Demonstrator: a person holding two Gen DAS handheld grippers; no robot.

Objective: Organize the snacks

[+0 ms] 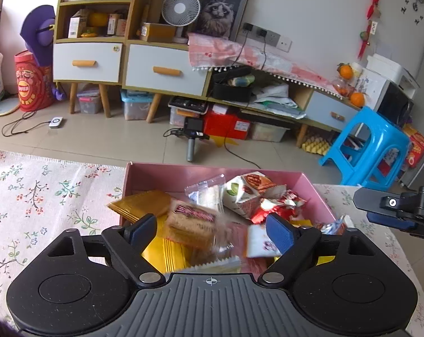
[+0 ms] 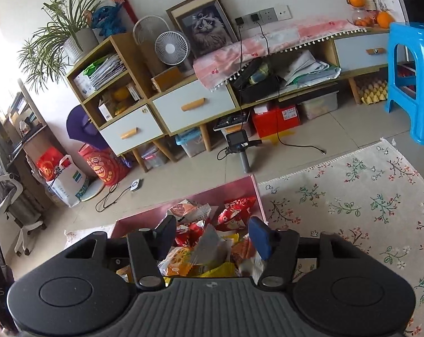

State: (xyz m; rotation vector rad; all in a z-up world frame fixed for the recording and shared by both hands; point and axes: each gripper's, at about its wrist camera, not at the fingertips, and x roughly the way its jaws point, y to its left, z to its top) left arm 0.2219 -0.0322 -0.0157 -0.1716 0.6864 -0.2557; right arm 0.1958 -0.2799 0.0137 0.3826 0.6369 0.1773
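Both grippers hang over the pink box and both stand with jaws wide apart, nothing clamped. The left gripper has a clear-wrapped biscuit pack sitting between its fingers, nearer the left-hand pad, with a visible gap to the other one — blurred, that pack, so whether it is loose or touching a pad I cannot say. Just behind the left finger lies a gold packet; ahead of the jaws sits a white and orange pouch with red wrappers beside it, close to the right-hand pad.

The right gripper hovers above the heap at the box's other end, a crumpled clear wrapper directly between its fingers, a red foil bag just ahead and an orange packet low down by the body.

Where could it go wrong? The snacks are all in the box already, but piled anyhow, so a closing jaw may catch two wrappers at once, or only a slippery foil edge that slides out. The biscuit pack looks crushable (a hard squeeze is my worry). The two grippers are near each other too — the right one's tip shows at the edge of the left view — so a careless reach could knock them together.

Hidden: the box floor under the pile, its near wall behind the gripper bodies, and any print on the packets.
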